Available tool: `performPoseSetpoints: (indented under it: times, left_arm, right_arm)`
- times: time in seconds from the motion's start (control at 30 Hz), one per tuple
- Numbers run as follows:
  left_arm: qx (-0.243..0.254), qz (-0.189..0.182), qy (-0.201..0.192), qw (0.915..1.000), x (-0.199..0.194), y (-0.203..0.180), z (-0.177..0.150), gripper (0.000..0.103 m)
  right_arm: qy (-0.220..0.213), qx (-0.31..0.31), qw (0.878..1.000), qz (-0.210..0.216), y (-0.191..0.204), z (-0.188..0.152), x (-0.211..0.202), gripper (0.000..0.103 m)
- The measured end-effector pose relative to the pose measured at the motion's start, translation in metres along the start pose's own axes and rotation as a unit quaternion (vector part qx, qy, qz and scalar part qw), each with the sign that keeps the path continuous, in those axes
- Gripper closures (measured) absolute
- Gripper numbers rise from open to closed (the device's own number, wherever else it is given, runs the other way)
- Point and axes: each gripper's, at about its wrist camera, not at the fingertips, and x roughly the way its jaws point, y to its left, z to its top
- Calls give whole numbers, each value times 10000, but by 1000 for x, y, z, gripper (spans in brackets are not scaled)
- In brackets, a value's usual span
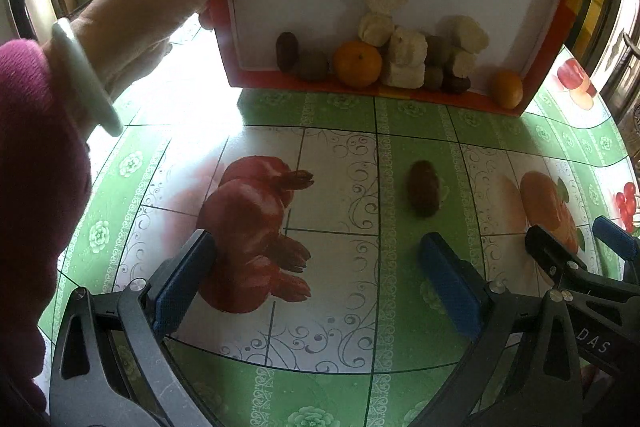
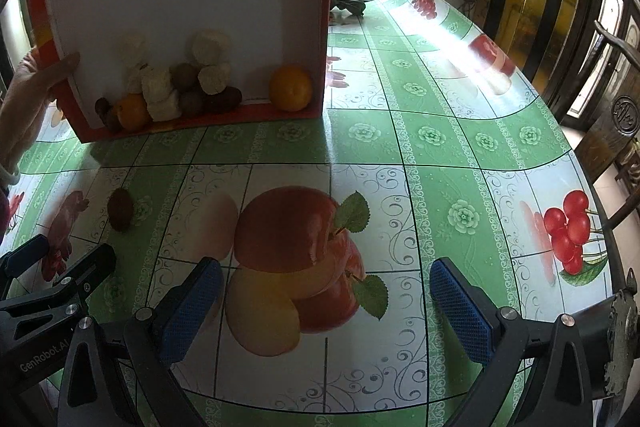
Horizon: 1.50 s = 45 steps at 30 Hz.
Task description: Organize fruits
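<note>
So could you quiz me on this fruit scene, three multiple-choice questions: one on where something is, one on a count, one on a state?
1. Where is the lone brown fruit?
A. Inside the box
B. On the tablecloth, in front of the box
C. Between a gripper's fingers

2. How many orange fruits lie in the tilted box?
A. Two
B. Four
C. None

3. How are the two grippers?
A. Both shut on fruit
B. Both open, holding nothing
C. One open, one shut

Answers:
1. B: it lies alone on the tablecloth, apart from the box and ahead of the left gripper.
2. A: one orange fruit sits in the pile and another in the corner.
3. B: the left gripper and right gripper show spread fingers with only tablecloth between.
</note>
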Motion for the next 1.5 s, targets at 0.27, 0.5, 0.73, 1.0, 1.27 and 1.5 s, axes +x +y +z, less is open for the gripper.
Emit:
performPoseSetpoints:
  times: [0.27, 0.5, 0.73, 1.0, 1.27, 1.5]
  left_arm:
    - [0, -1, 1, 10000, 0, 0, 1, 0]
    - [0, 0, 2, 10000, -3, 2, -1, 0]
    - [1, 0, 2, 10000, -3, 1, 1, 0]
    - [0, -1, 2, 10000, -3, 2, 1, 0]
    - [0, -1, 3, 10000, -1, 2, 2, 0]
    - [-1, -2, 2, 10000, -1, 2, 2, 0]
  right_arm:
    - [-2, 0, 10000, 0, 0, -1, 0, 0]
    - [0, -1, 10000, 0, 0, -1, -1, 0]
    - [0, -2, 10000, 0, 0, -1, 0, 0]
    - [-1, -1, 10000, -1, -1, -1, 0, 0]
    - [0, -2, 10000, -1, -1, -1, -2, 0]
    - [0, -1, 10000, 0, -1, -1, -1, 0]
